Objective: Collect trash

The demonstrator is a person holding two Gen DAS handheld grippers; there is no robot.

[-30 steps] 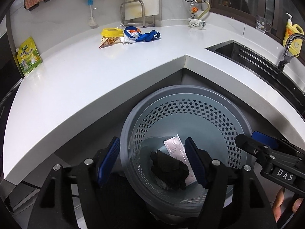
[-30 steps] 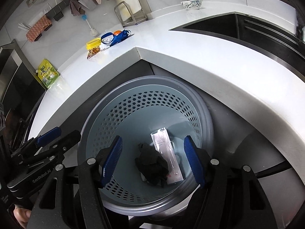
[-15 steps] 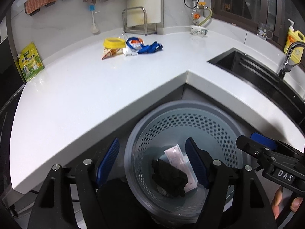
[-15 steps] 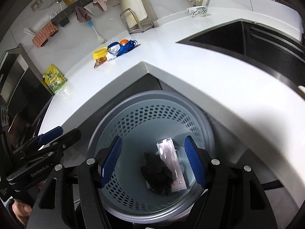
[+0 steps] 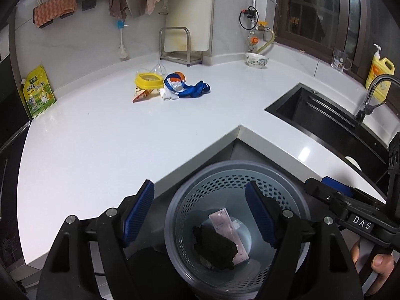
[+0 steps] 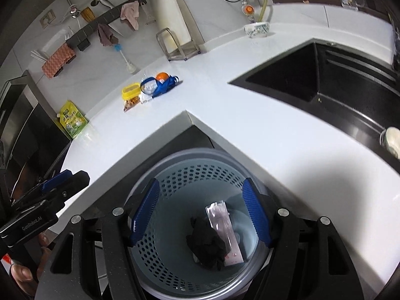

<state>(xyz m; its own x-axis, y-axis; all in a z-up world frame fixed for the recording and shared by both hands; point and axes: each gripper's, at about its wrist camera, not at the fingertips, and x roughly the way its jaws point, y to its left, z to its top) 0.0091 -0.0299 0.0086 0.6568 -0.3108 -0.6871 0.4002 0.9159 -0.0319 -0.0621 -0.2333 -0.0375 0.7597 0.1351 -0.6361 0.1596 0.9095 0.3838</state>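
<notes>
A grey perforated trash bin (image 5: 297,207) (image 6: 175,182) stands on the floor below the counter corner. Inside lie a black crumpled item (image 5: 215,247) (image 6: 207,245) and a pink-white wrapper (image 5: 225,225) (image 6: 222,222). My left gripper (image 5: 200,212) is open and empty above the bin. My right gripper (image 6: 201,210) is open and empty above the bin too. On the white counter (image 5: 112,135) (image 6: 250,115) at the back lies a trash pile: a yellow lid (image 5: 147,79) (image 6: 130,90), a snack wrapper (image 5: 141,95), white paper (image 5: 168,94) and a blue strap (image 5: 195,90) (image 6: 162,86).
A black sink (image 5: 325,122) (image 6: 312,85) with a faucet (image 5: 375,92) is on the right. A green pouch (image 5: 37,92) (image 6: 72,122) leans at the left wall. A bowl (image 5: 257,60) (image 6: 256,29), a rack (image 5: 180,47) and a yellow soap bottle (image 5: 380,75) stand at the back.
Both grippers have risen and drawn back from the bin, so it looks smaller and more of the counter shows. The bin's contents have not moved.
</notes>
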